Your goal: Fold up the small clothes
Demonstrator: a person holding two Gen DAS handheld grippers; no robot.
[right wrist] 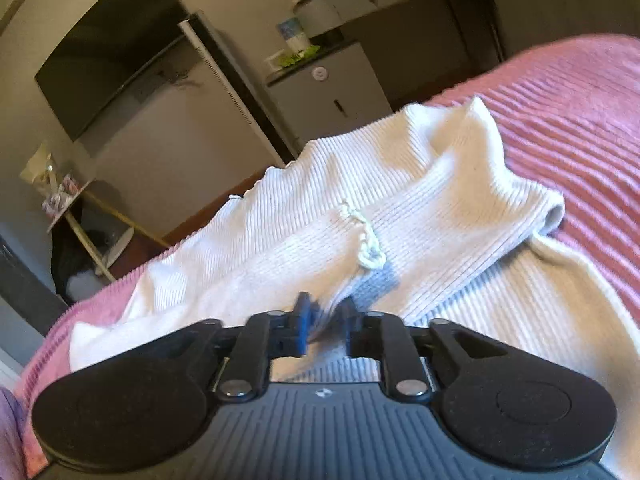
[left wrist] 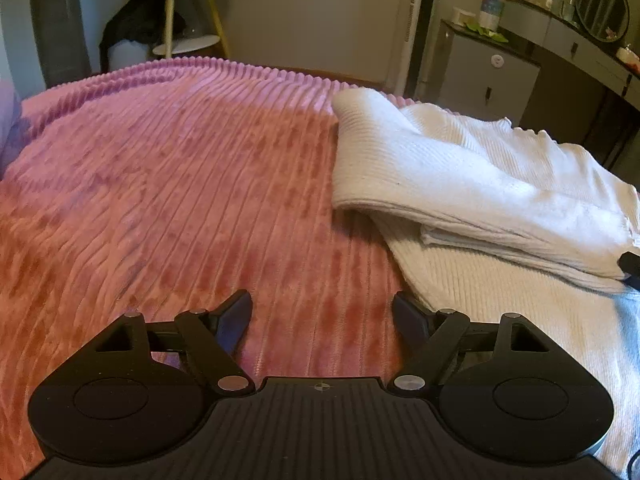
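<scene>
A white ribbed knit garment [left wrist: 460,184] lies partly folded on the pink ribbed bedspread [left wrist: 160,200], at the right of the left wrist view. My left gripper [left wrist: 322,316] is open and empty, low over the bedspread just left of the garment's near edge. In the right wrist view my right gripper [right wrist: 326,320] is shut on a pinch of the same garment [right wrist: 400,208] and holds that edge up over the layers below. A white drawstring knot [right wrist: 366,236] lies on the cloth just beyond the fingers. The right gripper's tip [left wrist: 632,266] shows at the left wrist view's right edge.
The pink bedspread [right wrist: 580,120] covers the whole bed. Beyond the bed's far edge stand a grey cabinet [left wrist: 484,76], a dressing table with a round mirror [left wrist: 600,4] and a small round side table [left wrist: 188,12]. A dark TV [right wrist: 108,52] hangs on the wall.
</scene>
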